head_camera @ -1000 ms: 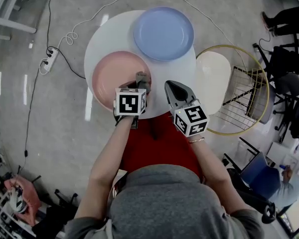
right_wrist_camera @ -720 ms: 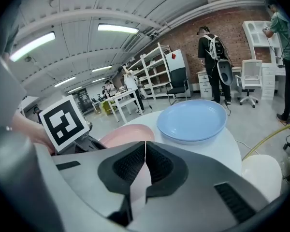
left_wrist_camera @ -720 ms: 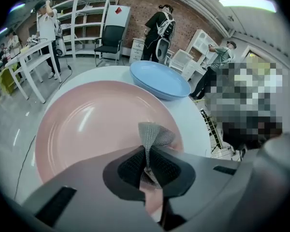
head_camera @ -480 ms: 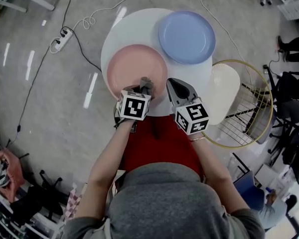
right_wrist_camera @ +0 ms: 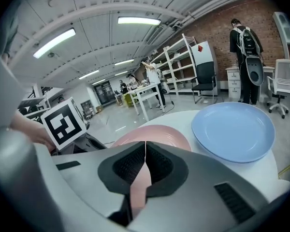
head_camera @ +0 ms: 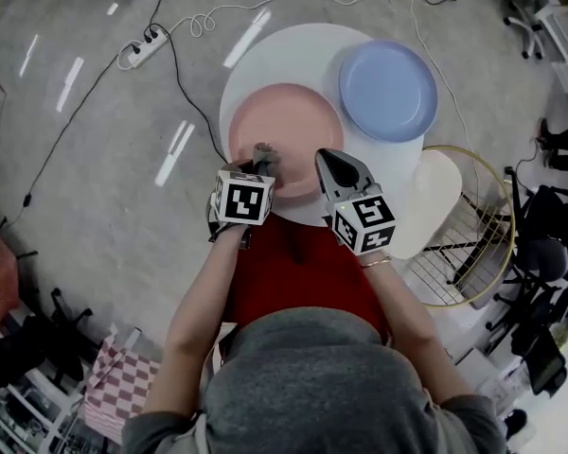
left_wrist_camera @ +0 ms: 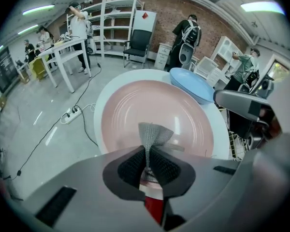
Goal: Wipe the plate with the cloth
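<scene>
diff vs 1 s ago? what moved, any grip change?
The left gripper, shut on the cloth, has dragged it leftward across the near part of the pink plate, from right of centre to left. The right gripper, shut and empty, drifted left too. No grip change; pink plate and blue plate sit unmoved on the table; the head view itself shifted.

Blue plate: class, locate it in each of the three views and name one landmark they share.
Head view: blue plate, upper right.
Left gripper view: blue plate, upper right of centre.
Right gripper view: blue plate, right of centre.
Shared landmark: the pink plate beside it.
</scene>
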`<action>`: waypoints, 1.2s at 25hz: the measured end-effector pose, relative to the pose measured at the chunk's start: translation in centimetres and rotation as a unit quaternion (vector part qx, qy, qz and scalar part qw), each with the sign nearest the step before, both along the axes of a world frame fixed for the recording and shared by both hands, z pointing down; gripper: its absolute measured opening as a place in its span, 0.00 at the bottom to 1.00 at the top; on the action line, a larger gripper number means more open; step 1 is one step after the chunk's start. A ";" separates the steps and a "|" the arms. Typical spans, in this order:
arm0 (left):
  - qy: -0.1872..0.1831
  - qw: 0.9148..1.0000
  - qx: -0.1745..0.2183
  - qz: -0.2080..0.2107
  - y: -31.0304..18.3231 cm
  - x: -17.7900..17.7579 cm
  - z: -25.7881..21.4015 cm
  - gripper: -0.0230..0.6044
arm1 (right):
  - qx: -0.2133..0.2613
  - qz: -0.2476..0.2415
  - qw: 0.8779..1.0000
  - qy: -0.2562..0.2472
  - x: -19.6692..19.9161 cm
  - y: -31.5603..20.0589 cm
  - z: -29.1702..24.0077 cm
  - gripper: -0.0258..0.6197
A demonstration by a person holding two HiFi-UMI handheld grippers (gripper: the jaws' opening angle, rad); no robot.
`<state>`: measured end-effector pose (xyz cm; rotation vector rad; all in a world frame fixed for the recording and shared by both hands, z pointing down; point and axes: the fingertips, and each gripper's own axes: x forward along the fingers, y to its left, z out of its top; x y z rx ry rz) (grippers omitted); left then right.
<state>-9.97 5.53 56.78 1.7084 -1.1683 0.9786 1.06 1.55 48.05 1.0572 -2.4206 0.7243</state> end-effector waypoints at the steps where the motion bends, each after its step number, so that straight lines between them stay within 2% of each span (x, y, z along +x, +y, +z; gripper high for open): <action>1: -0.003 1.000 0.002 -0.008 -0.1 -0.6 0.0 0.09 | -0.001 -0.005 1.000 0.001 -0.3 -0.1 0.1 0.09; 10: -0.022 0.998 0.029 -0.058 -2.2 -4.8 -0.6 0.09 | 0.006 -0.022 1.000 0.004 -1.6 -1.0 -0.2 0.09; 17: -0.025 0.995 0.056 -0.075 -4.0 -5.9 -2.7 0.09 | 0.020 -0.016 1.000 0.003 -1.0 -1.8 -1.2 0.09; 30: -0.001 0.980 0.170 -0.100 -6.6 -6.1 -9.7 0.09 | 0.074 -0.006 0.997 -0.022 -1.1 -3.6 -5.5 0.09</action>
